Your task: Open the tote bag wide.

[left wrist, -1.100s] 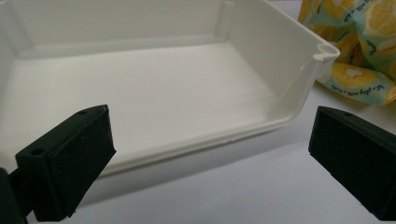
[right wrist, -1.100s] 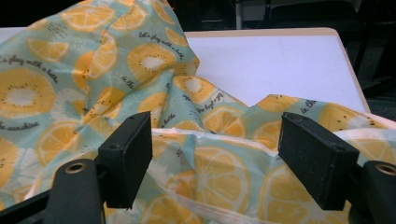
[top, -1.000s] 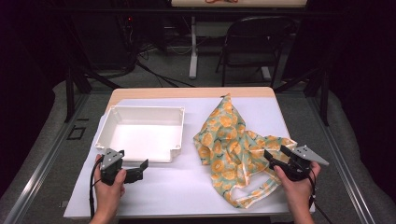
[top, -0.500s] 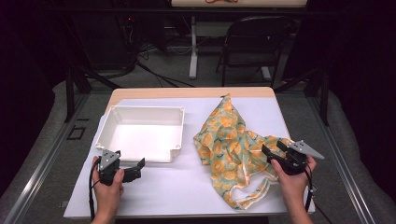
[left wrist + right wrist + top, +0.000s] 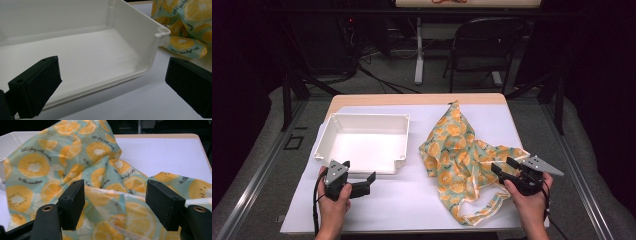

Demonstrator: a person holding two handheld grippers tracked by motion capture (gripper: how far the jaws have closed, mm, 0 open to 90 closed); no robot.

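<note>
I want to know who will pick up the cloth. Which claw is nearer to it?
Right. The right claw is open over the near right edge of the cloth. The left claw is open in front of the white tray, apart from the cloth.

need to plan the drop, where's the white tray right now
In the high view the white tray sits on the left half of the table, just ahead of the left gripper and to the left of the lemon-print cloth.

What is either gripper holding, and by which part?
Nothing: left gripper open near the white plastic tray; right gripper open over the orange-print fabric bag.
</note>
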